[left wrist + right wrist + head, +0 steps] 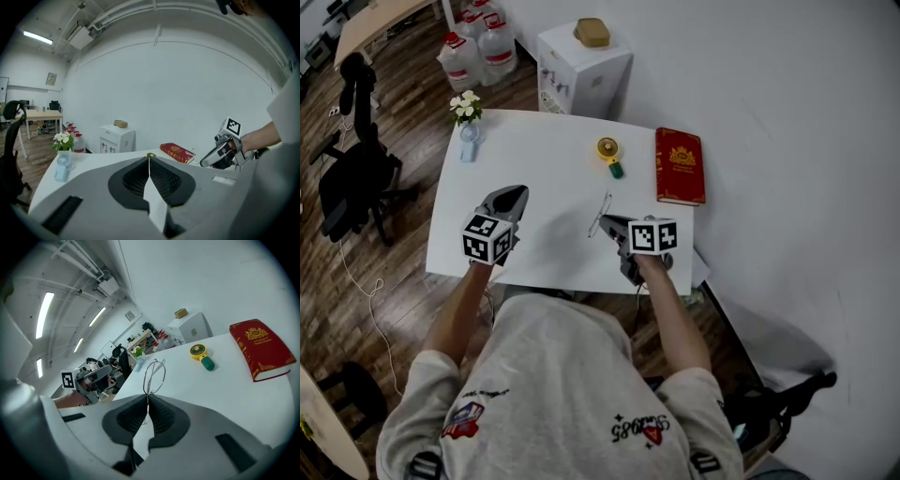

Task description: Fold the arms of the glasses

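Thin wire-framed glasses (602, 211) hover just over the middle of the white table (544, 159). My right gripper (606, 221) is shut on their near end. In the right gripper view the glasses (155, 375) stick out forward from the pinched jaws of the right gripper (148, 397), with the lens rims seen edge-on. My left gripper (517, 193) is held above the table's left part, apart from the glasses. In its own view the left gripper (150, 158) has its jaws pressed together with nothing between them.
A red book (680, 166) lies at the table's right edge, and a yellow and green hand fan (608, 152) beside it. A small blue fan and white flowers (467, 117) stand at the far left corner. A white cabinet (581, 66) stands beyond the table, an office chair (356, 178) to the left.
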`<action>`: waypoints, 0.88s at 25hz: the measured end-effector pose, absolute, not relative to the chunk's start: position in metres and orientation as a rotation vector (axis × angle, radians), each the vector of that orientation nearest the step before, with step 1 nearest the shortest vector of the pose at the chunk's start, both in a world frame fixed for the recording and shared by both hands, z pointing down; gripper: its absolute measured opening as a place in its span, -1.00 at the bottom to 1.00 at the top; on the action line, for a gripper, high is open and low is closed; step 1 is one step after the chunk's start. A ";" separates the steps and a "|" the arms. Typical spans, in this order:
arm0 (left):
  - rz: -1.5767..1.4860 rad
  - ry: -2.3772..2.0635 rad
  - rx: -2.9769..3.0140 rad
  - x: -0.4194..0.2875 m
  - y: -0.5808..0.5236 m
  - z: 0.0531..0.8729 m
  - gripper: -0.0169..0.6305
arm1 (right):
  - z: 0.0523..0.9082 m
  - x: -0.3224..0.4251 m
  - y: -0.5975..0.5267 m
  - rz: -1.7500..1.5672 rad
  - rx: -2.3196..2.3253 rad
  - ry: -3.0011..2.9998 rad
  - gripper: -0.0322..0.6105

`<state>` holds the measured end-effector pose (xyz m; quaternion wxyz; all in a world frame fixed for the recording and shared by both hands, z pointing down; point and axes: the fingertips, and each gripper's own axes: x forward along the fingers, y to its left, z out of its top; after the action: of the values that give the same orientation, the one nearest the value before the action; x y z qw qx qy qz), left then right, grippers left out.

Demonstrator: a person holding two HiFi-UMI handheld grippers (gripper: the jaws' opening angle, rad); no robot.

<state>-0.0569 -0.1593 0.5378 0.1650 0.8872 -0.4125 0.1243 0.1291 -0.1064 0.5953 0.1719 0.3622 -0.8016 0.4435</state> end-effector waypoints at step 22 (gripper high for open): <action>0.327 -1.101 2.475 -0.039 -0.144 0.560 -0.92 | 0.585 0.147 -0.105 1.137 1.081 -2.284 -0.85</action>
<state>-0.0390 -0.1439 0.5602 0.2049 0.8878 -0.3951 0.1172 0.1468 -0.1050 0.5849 0.1841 0.3835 -0.8103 0.4032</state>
